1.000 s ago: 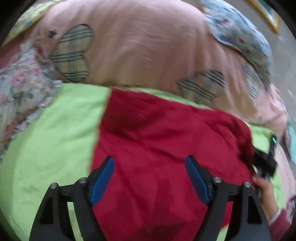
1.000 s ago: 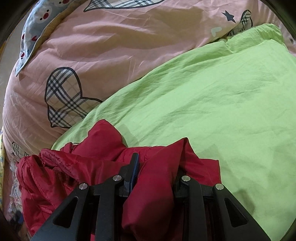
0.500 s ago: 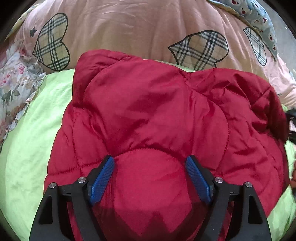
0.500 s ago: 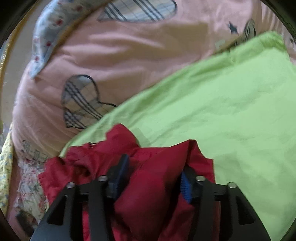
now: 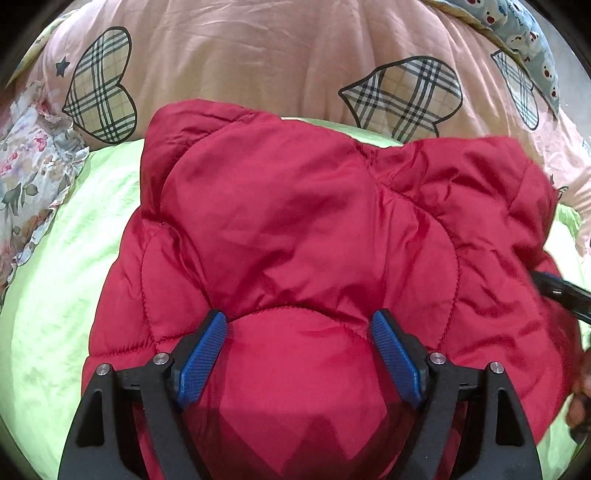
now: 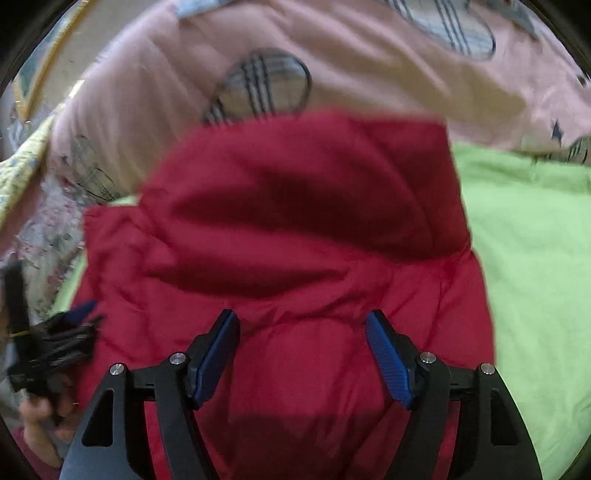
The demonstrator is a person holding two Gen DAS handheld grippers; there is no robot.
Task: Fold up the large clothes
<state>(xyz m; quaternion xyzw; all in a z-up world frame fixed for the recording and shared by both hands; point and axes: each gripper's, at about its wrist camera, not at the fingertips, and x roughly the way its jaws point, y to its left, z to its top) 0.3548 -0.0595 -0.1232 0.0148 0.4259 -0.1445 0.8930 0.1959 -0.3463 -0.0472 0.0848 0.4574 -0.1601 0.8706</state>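
A red quilted jacket [image 5: 303,221] lies bunched on a lime-green sheet [image 5: 55,295]. My left gripper [image 5: 299,315] hovers over its near part, open, with the blue pads [image 5: 201,360] wide apart and red fabric below them. In the right wrist view the jacket [image 6: 295,229] is blurred. My right gripper [image 6: 301,315] is over it with its jaws opening; fabric lies beneath the gap and the pads [image 6: 388,362] do not press on it. The right gripper [image 5: 565,291] shows at the jacket's right edge, and the left gripper [image 6: 70,325] at the left of the right wrist view.
A pink duvet [image 5: 277,59] with plaid hearts is heaped behind the jacket. A floral cloth [image 5: 26,177] lies at the left and a blue patterned cloth [image 5: 528,33] at the far right. Green sheet [image 6: 535,258] stretches to the right. A person's hand [image 6: 37,413] holds the left gripper.
My right gripper has let go of the red fold it pinched and its jaws have spread. It has swung over the jacket. The left gripper stayed open and came closer over the jacket.
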